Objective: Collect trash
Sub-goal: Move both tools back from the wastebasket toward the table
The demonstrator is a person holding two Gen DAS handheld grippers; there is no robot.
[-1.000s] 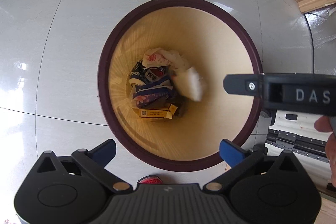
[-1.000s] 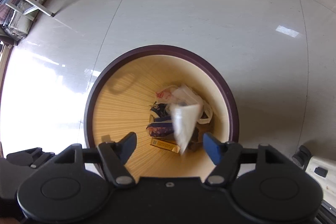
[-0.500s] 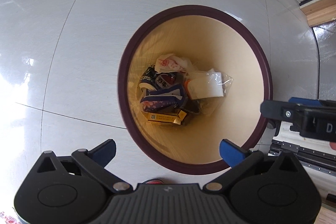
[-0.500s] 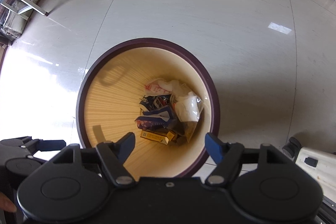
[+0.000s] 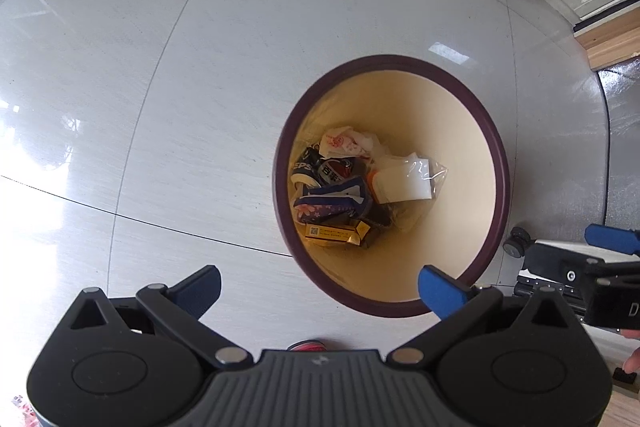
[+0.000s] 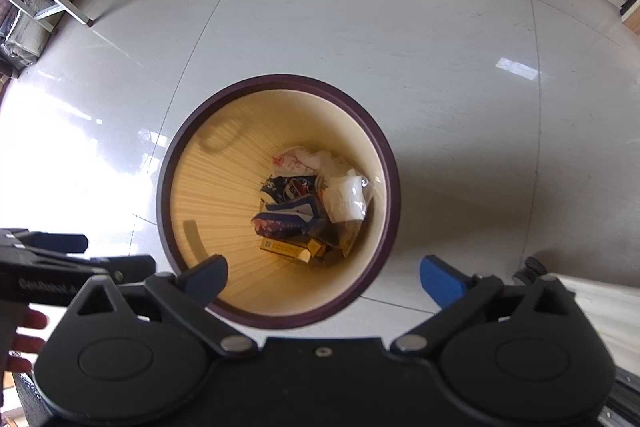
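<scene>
Trash point(image 5: 340, 183) lies at the bottom of a round bin point(image 5: 498, 163) with a dark rim and pale inner wall, standing on a glossy grey tiled floor point(image 5: 168, 79). Visible items: a clear plastic bag point(image 5: 408, 179) holding something white, a crushed Pepsi can point(image 5: 320, 169), a dark blue flowered packet point(image 5: 332, 203), a yellow box point(image 5: 336, 233) and a white wrapper with red print point(image 5: 344, 143). Left tongs point(image 5: 319, 289) hang above the near rim, released, nothing between the blue pads. Right tongs point(image 6: 324, 277) also point down over the bin, jaws opening wide and empty.
</scene>
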